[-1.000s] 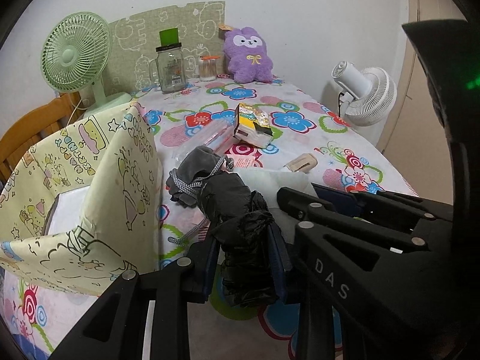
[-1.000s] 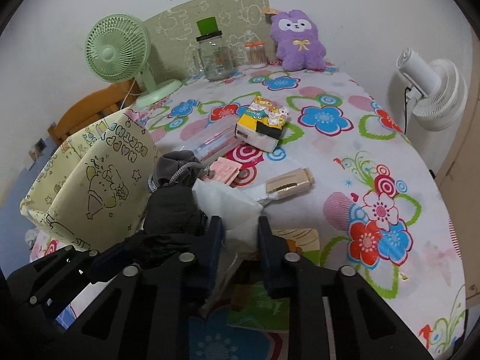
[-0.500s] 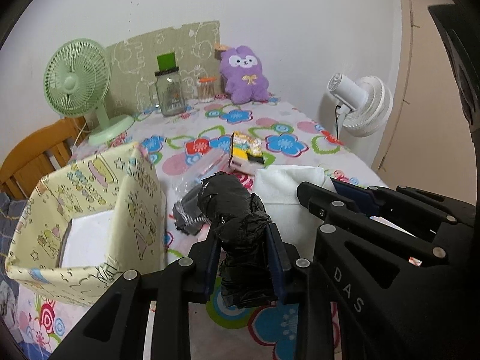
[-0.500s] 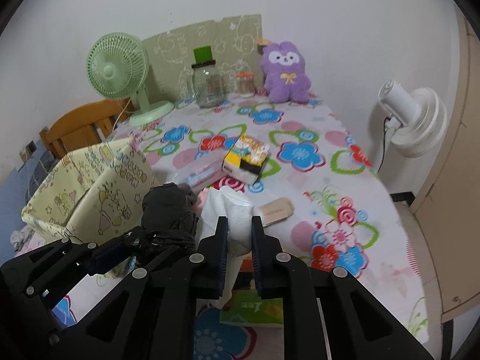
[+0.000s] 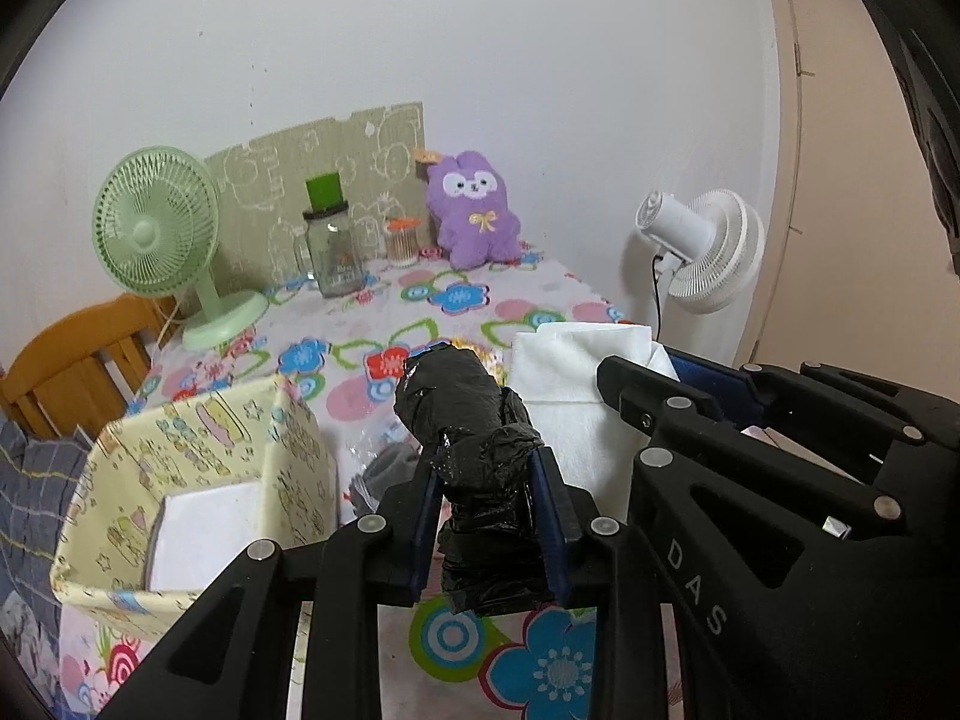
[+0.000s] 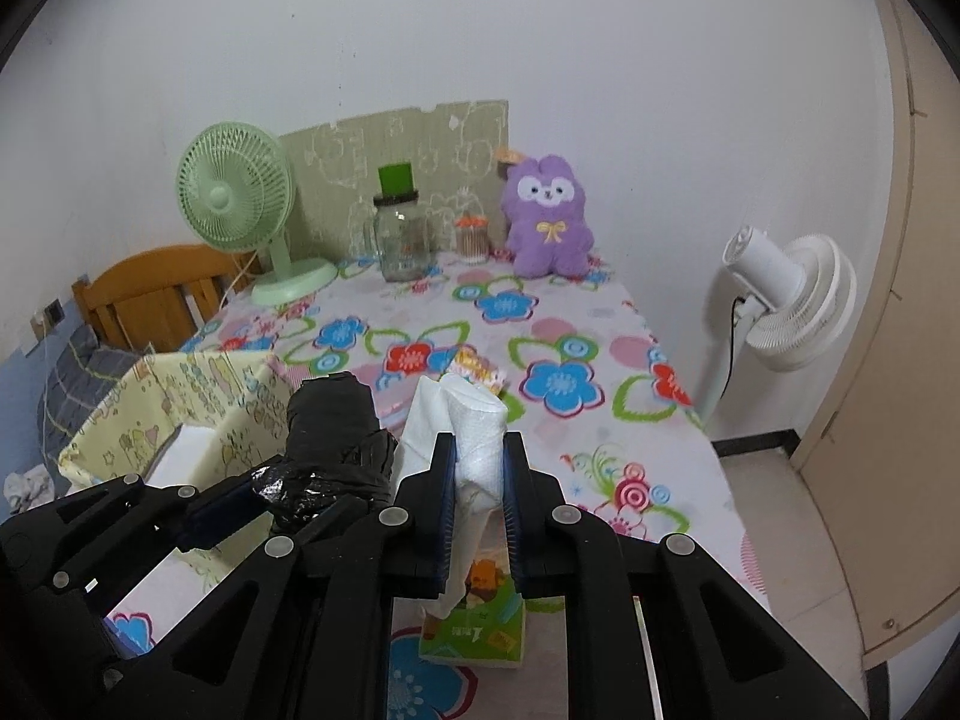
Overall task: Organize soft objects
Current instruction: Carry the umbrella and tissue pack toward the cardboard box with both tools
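My left gripper (image 5: 487,468) is shut on a black plastic bundle (image 5: 462,420) and holds it up above the table; the bundle also shows in the right wrist view (image 6: 330,438). My right gripper (image 6: 479,456) is shut on a folded white cloth (image 6: 465,426), lifted beside the left one; the cloth shows in the left wrist view (image 5: 570,396). A yellow cartoon-print fabric box (image 5: 198,480) stands at the left, a white item inside it; it also shows in the right wrist view (image 6: 180,408). A grey soft item (image 5: 384,468) lies partly hidden behind my left gripper.
On the floral tablecloth (image 6: 540,324) stand a purple plush (image 6: 549,216), a glass jar (image 6: 402,240), a green fan (image 6: 240,204). A green tissue pack (image 6: 480,624) lies under my right gripper. A white fan (image 6: 786,300) stands right of the table, a wooden chair (image 6: 150,288) left.
Both grippers have risen and tilted up, lifting the black bundle and the white cloth off the table. The table items now sit lower and farther in view.
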